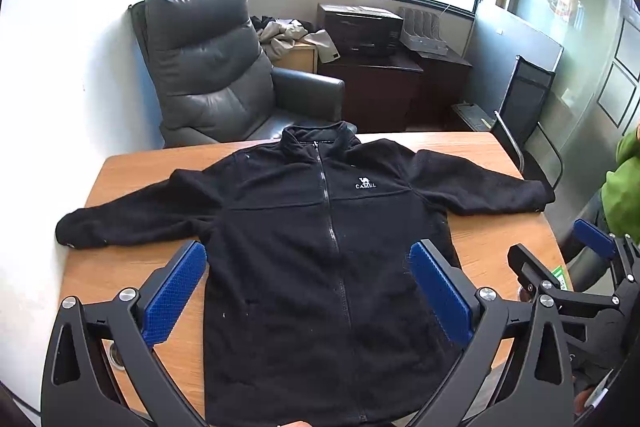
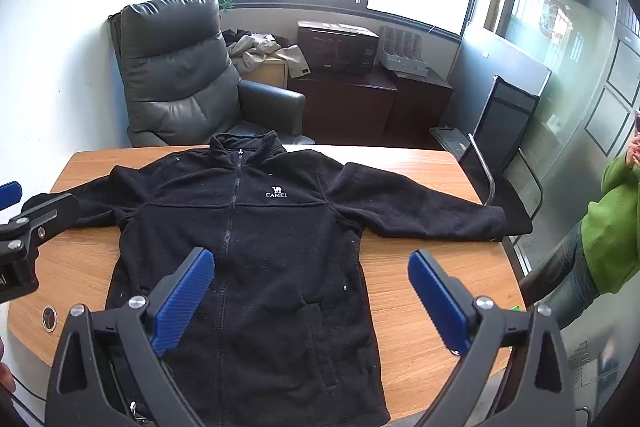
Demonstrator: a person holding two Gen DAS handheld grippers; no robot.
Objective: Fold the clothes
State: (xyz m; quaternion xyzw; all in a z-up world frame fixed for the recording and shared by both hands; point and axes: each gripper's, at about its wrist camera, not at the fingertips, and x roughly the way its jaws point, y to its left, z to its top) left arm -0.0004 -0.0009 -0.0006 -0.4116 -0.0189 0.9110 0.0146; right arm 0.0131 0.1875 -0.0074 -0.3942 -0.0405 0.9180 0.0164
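Black fleece jacket [image 1: 320, 247] lies flat, front up, on the wood-grain counter [image 1: 488, 247]. It is zipped to the stand collar, with a white camel logo on the chest and both sleeves spread sideways; the cuffs reach the counter's edges. The pile is fuzzy, with pale lint specks.

Left gripper [image 1: 308, 291]: jaws spread wide, holding nothing, above the jacket's lower body. The ribbed blue pads [image 1: 174, 299] sit on matte black angular fingers with silver pivot bolts.

Right gripper [image 2: 312, 301]: likewise spread and empty, over the jacket's lower right side and bare counter. Same blue pads [image 2: 438, 301].

A small round metal-rimmed insert [image 2: 49, 318] is set in the counter near its left corner. Behind the counter stands a grey padded leather armchair [image 1: 204, 59]. A person in a green sweater [image 2: 612, 223] stands at the right.
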